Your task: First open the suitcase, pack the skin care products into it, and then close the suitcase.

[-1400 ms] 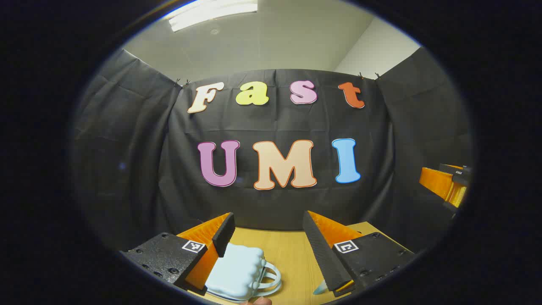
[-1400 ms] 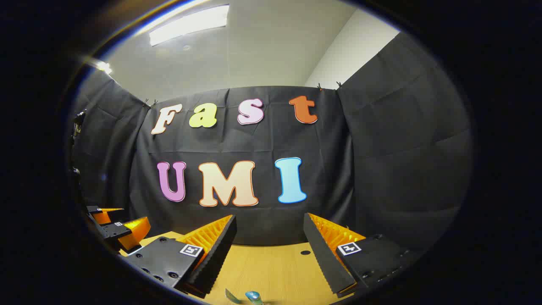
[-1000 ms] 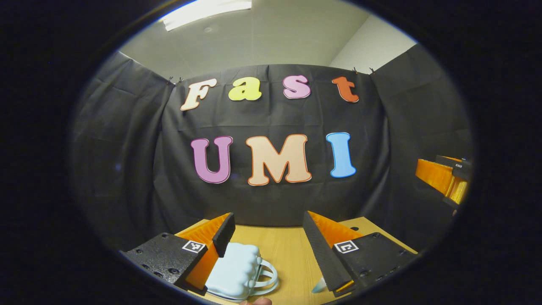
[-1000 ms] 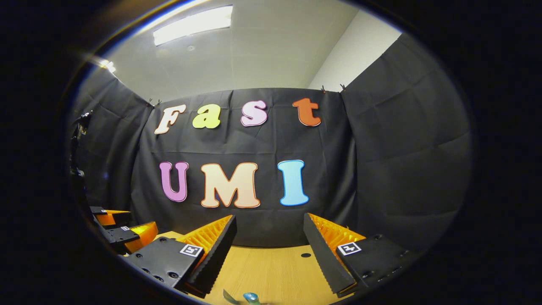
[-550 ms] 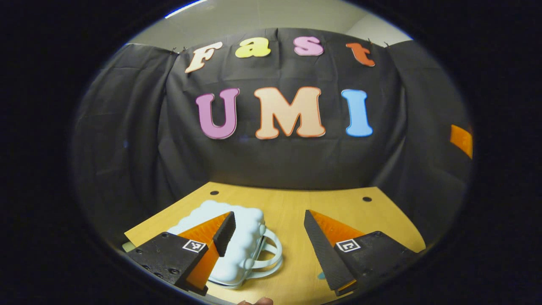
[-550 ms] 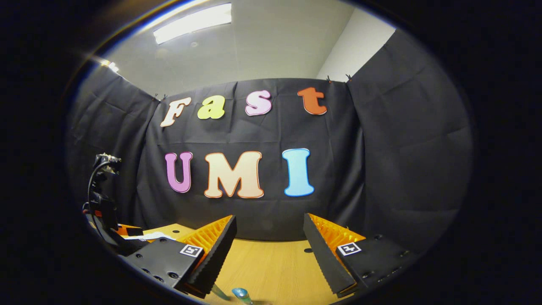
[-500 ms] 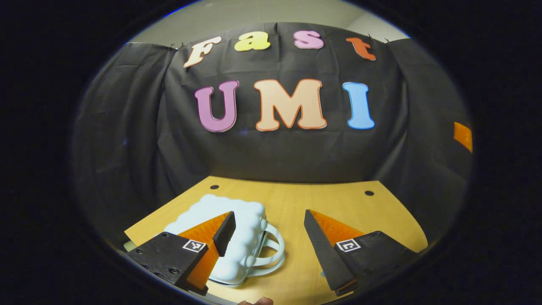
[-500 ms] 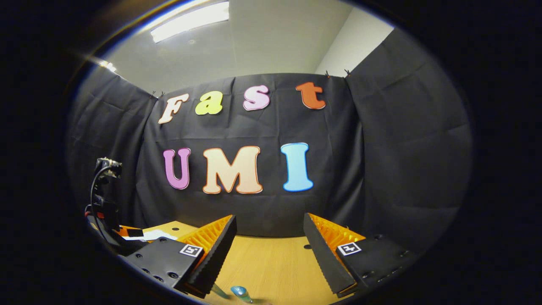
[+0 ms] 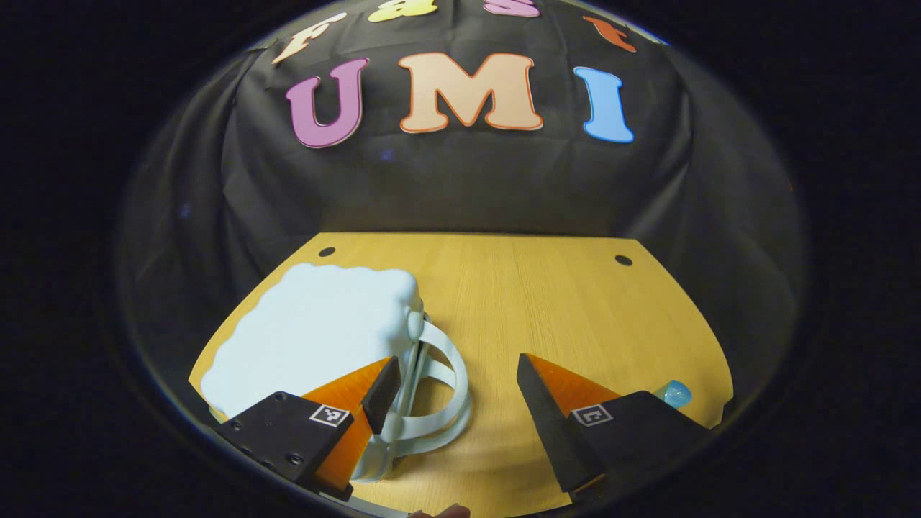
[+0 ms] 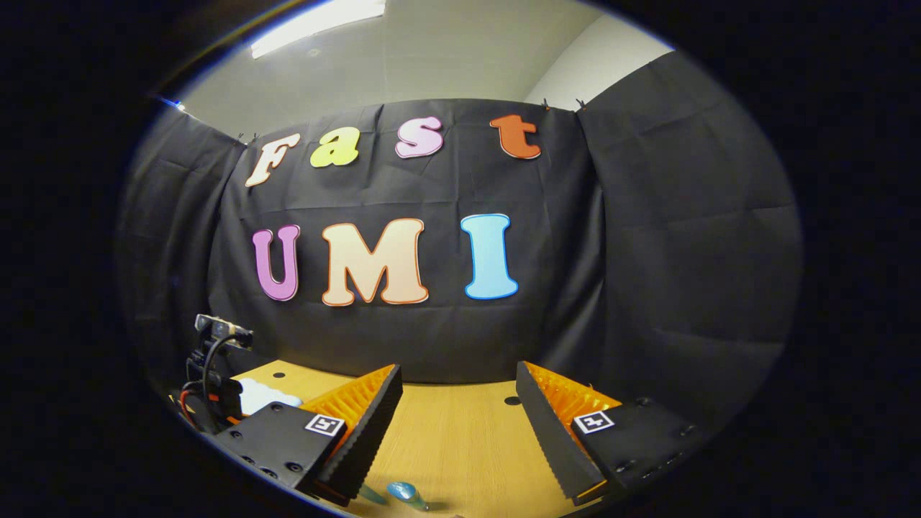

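The suitcase (image 9: 313, 327), a small pale-blue case with a scalloped, cloud-like outline, lay flat and closed on the left part of the wooden table (image 9: 547, 302) in the left gripper view, its looped handle (image 9: 439, 388) pointing toward the table's middle. The left gripper (image 9: 453, 378) hung above it with jaws wide apart and nothing between them; its left finger overlapped the suitcase's near edge beside the handle, contact unclear. A small teal skin care item (image 9: 673, 393) sat near the table's right front edge, partly hidden behind the right finger. In the right gripper view the right gripper (image 10: 457, 388) was also spread wide and empty over bare table, with a teal-capped skin care tube (image 10: 403, 493) lying just below its fingers. At far left there, a white bit of the suitcase (image 10: 265, 394) showed beside the left gripper's body and cables (image 10: 209, 374).
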{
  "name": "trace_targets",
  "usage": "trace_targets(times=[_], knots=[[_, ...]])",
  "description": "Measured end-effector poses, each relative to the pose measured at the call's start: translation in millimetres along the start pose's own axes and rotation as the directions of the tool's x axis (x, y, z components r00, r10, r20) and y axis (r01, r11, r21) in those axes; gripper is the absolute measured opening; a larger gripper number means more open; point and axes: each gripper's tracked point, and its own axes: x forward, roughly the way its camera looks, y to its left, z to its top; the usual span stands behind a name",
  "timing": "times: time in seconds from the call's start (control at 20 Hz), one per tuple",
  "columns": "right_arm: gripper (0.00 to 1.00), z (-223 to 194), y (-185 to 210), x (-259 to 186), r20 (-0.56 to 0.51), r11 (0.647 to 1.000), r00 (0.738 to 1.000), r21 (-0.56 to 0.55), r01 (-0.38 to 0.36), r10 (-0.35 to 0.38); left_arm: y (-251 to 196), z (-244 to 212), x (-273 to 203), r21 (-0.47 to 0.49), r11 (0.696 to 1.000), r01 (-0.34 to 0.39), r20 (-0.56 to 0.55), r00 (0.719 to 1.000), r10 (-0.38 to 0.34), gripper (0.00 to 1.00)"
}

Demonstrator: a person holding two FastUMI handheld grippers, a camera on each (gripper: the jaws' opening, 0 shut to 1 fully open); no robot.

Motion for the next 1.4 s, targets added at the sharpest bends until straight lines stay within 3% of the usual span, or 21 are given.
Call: trace_targets(times=[0.45,0.65,0.8,1.0,1.05,1.15,1.3,1.4], knots=[[0.99,-14,-9,8,-0.051,0.998,0.997,-0.036,0.053,-0.055,-8,-30,53,-0.058,0.998,0.04,-0.195,0.98,-0.051,0.96],[0.99,-17,-4,11,-0.059,0.998,0.997,-0.053,0.041,-0.044,-14,-42,67,-0.067,0.995,0.072,-0.246,0.965,-0.087,0.89],[0.99,-16,0,10,-0.052,0.997,0.998,-0.065,0.032,-0.035,-10,-50,75,-0.067,0.996,0.056,-0.279,0.958,-0.072,0.64],[0.99,-15,-2,11,-0.044,0.998,0.999,-0.06,0.027,-0.029,3,-58,79,0.005,1.0,0.026,-0.306,0.952,-0.023,0.18],[0.99,-15,-3,11,-0.043,0.998,0.999,-0.056,0.025,-0.028,0,-58,77,0.016,0.999,0.038,-0.322,0.946,-0.031,0.11],[0.99,-14,-3,12,-0.036,0.999,0.999,-0.048,0.023,-0.025,0,-52,75,0.032,0.998,0.059,-0.319,0.947,-0.046,0.08],[1.0,-11,3,12,-0.023,0.999,1.0,-0.037,0.007,-0.008,0,-47,67,0.062,0.997,0.036,-0.317,0.948,-0.014,0.0],[0.99,-10,9,12,-0.015,0.999,1.0,-0.033,-0.009,0.008,0,-35,58,0.089,0.995,0.048,-0.287,0.958,-0.021,0.0]])
